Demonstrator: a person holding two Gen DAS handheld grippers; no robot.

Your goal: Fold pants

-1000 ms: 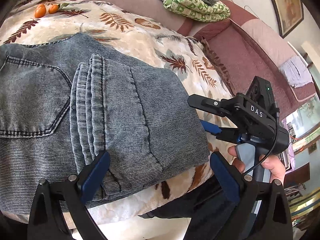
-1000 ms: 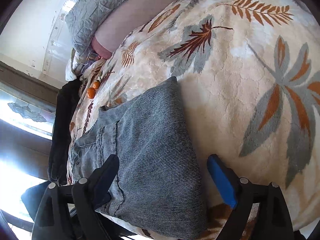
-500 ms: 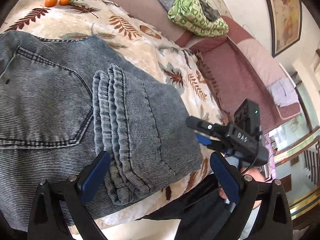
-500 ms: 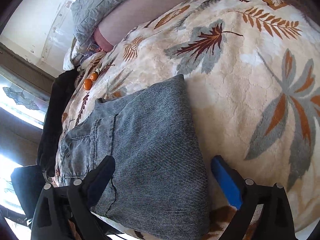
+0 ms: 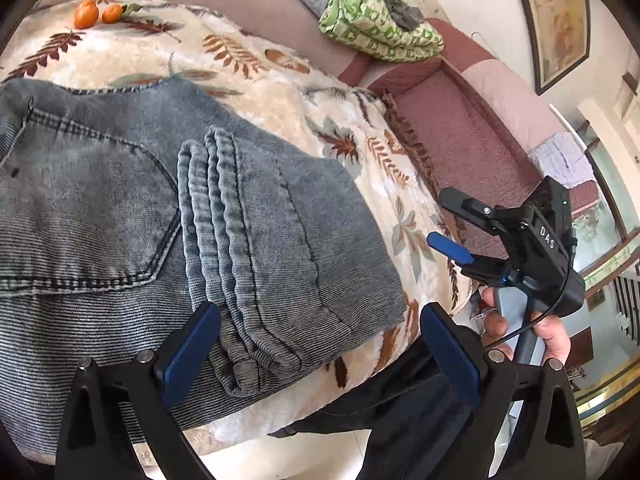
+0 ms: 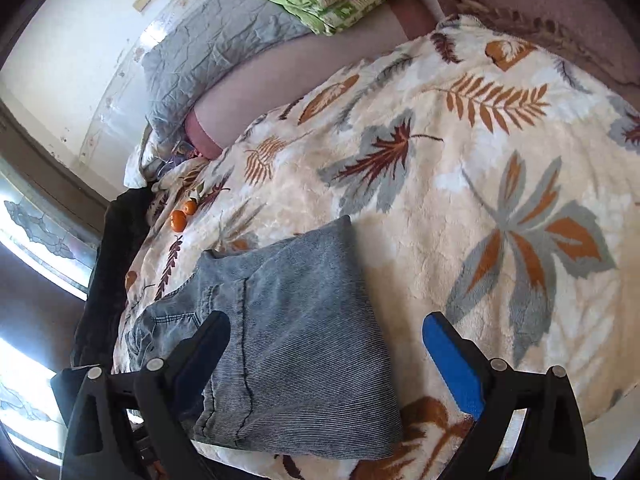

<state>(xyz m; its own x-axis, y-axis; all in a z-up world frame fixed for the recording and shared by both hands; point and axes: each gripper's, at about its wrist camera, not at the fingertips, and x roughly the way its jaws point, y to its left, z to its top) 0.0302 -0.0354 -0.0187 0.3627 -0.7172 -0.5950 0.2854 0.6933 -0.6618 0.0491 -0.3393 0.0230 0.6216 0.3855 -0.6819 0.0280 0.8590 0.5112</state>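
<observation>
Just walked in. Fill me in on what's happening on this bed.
A person with a handheld gripper in each hand is folding a pair of grey-blue jeans on a leaf-print blanket. The jeans lie folded over, leg hems stacked across the seat near the back pocket. Both the left gripper and the right gripper are open and hold nothing, poised just off the bundle. Two small oranges sit farther up the blanket.

pants point(image 5: 120, 208): washed blue denim, ribbed matt weave, raised stitched seams. blanket point(image 6: 460, 184): plush fleece, fuzzy matt, leaf print. left gripper point(image 5: 316, 352) and right gripper point(image 5: 452, 224): matt black plastic frames, blue matt pads point(image 5: 450, 360), shiny metal screws. quilt point(image 5: 376, 24): green printed cotton, crinkled. tangerines point(image 5: 96, 14): glossy peel. sofa point(image 5: 460, 128): coarse maroon cloth.
</observation>
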